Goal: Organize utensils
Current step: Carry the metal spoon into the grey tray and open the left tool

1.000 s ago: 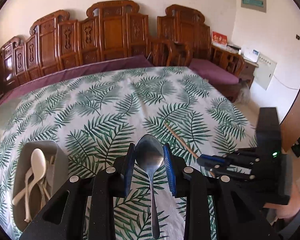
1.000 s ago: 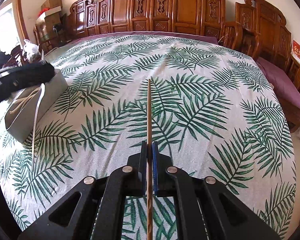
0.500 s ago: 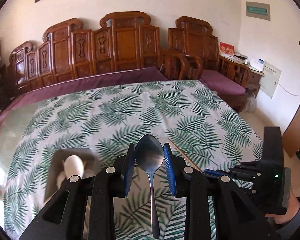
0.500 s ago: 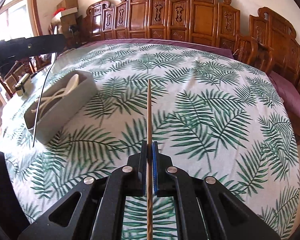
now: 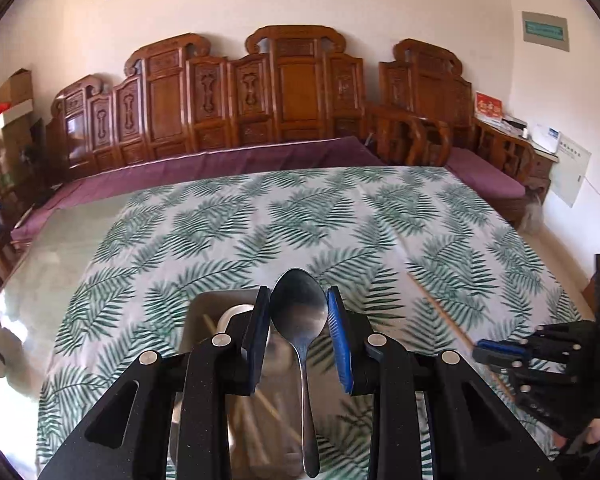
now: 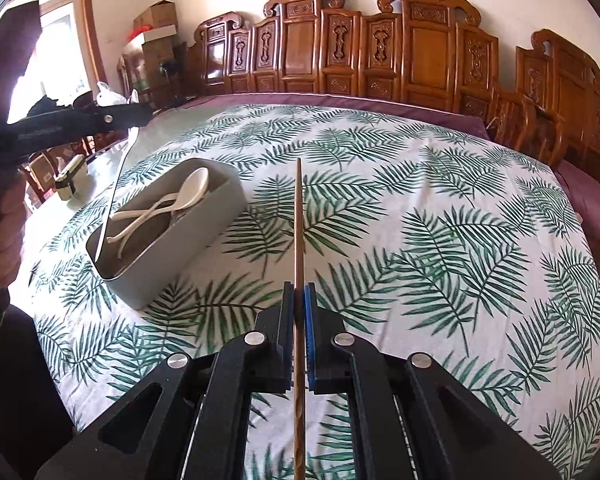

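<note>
Utensils are mid-transfer here: each gripper carries one piece toward the grey bin [image 6: 180, 236] that stands on the leaf-print tablecloth [image 6: 420, 208]. The left gripper [image 5: 299, 336] is clamped on a metal spoon [image 5: 299, 312] — its pads press the sides of the bowl, and the handle hangs down between the fingers, over the bin's open top as the left wrist view shows it. From the right wrist view the same spoon's handle dangles above the near end of the bin, not yet inside. The right gripper [image 6: 299, 300] is closed tight on a wooden chopstick [image 6: 298, 220], which points forward over the cloth, well to the right of the bin.

The step in hand looks like the delivery of the spoon, with the chopstick waiting its turn. The next move probably calls for lowering the spoon until its handle is inside the walls, then parting the pads so that it drops lengthwise; released from this height it could clatter or tip out over the rim.

Inside the bin lie cream plastic spoons [image 6: 168, 204], crossed over one another — and, in the left wrist view, what look like pale chopsticks [image 5: 260, 408] along the bottom.
</note>
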`<act>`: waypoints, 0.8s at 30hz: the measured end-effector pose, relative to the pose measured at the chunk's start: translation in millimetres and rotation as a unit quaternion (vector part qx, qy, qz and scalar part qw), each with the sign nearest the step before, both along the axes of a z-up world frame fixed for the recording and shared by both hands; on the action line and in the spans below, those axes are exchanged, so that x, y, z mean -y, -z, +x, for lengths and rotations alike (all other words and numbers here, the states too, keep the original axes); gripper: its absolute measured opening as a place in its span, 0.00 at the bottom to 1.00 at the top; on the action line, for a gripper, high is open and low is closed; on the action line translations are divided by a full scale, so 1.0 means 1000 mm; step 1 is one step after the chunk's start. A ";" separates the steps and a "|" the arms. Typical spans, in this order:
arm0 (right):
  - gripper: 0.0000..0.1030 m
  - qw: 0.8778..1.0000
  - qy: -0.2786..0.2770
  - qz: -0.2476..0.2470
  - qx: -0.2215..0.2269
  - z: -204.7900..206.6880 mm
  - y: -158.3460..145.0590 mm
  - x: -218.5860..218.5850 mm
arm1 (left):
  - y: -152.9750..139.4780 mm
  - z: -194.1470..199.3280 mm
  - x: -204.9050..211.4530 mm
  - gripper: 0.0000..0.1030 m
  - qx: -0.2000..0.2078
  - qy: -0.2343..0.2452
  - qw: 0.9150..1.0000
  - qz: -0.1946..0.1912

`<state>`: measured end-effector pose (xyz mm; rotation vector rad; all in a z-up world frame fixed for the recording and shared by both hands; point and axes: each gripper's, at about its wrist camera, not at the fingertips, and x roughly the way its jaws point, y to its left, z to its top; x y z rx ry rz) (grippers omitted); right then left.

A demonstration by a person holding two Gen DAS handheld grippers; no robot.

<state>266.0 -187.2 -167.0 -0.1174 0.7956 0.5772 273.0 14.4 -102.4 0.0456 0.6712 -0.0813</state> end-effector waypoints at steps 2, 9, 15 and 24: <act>0.06 1.000 -0.003 0.001 0.001 -0.001 -0.001 -0.005 | 0.005 0.002 -0.012 0.26 -0.003 -0.007 1.000 0.001; 0.06 1.000 -0.009 0.002 0.001 -0.003 -0.001 -0.017 | 0.029 0.010 -0.041 0.26 -0.025 -0.024 0.999 -0.002; 0.06 1.000 -0.015 -0.006 -0.001 -0.005 0.002 -0.026 | 0.059 0.015 -0.049 0.26 -0.055 -0.030 0.998 -0.006; 0.06 1.000 -0.012 0.003 0.002 -0.011 -0.003 -0.032 | 0.081 0.023 -0.044 0.26 -0.087 -0.028 0.996 0.000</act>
